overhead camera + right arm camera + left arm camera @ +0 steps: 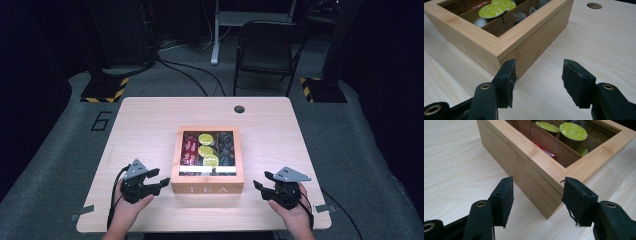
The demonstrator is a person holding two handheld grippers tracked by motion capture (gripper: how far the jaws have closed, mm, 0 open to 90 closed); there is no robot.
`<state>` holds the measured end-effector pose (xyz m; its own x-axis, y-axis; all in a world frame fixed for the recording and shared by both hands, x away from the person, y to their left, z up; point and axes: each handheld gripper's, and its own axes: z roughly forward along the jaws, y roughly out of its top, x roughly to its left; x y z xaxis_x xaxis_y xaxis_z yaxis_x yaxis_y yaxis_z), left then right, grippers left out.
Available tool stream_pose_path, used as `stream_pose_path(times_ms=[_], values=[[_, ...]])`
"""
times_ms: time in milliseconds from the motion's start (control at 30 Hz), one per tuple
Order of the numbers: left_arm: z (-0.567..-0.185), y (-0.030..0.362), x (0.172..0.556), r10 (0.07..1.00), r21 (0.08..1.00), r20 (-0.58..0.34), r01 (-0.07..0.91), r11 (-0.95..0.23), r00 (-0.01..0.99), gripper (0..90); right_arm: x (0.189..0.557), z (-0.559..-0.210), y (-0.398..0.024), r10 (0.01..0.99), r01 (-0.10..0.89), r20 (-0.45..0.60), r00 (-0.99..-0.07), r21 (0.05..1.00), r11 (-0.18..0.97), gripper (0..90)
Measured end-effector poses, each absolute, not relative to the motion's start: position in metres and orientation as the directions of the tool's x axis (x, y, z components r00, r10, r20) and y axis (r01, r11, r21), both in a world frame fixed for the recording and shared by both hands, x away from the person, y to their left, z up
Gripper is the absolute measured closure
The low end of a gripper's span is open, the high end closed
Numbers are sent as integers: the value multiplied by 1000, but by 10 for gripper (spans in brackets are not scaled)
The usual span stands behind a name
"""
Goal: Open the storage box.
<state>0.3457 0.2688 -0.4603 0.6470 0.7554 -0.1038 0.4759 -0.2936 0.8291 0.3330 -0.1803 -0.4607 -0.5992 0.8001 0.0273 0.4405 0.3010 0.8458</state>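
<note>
Item: two hand-held tools, staged on either side of a wooden tea box on a pale wood bench. Left tool: held in the person's left hand, jaws about half open with nothing between them, pointing level toward the box's near left corner, just short of it and not touching. Right tool: held in the right hand, jaws likewise half open and empty, aimed at the near right corner, a little apart from it. Tea box: sits between the two tools, lettered front toward the person, glazed lid down. Beyond the tool tips, through the window: green-topped capsules, a red packet, dark sachets in the far compartment. Step in hand, as judged: approach, both tools squaring up to the box ends before any contact. Next move calls for: closing in on both sides evenly, or getting one jaw under the lid's lip while the other steadies the body; which of these cannot be told.
</note>
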Motion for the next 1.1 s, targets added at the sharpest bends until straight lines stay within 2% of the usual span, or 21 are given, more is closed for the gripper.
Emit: stream_pose_path(times_ms=[267,400,733,833,1100], values=[[-455,266,341,758,835,-73,455,-309,648,434,327,-457,-176,789,419,17,-614,854,307,426],[-453,268,337,752,844,-91,452,-289,652,447,325,-456,-175,779,409,21,-627,859,306,437],[-455,254,331,708,841,-79,428,-331,702,481,320,-456,-156,732,383,8,-682,856,347,485],[-459,246,331,685,823,-61,425,-377,726,510,323,-462,-152,723,393,5,-691,842,369,506],[-467,245,332,699,814,-52,436,-385,713,539,330,-471,-147,706,402,7,-709,826,395,569]])
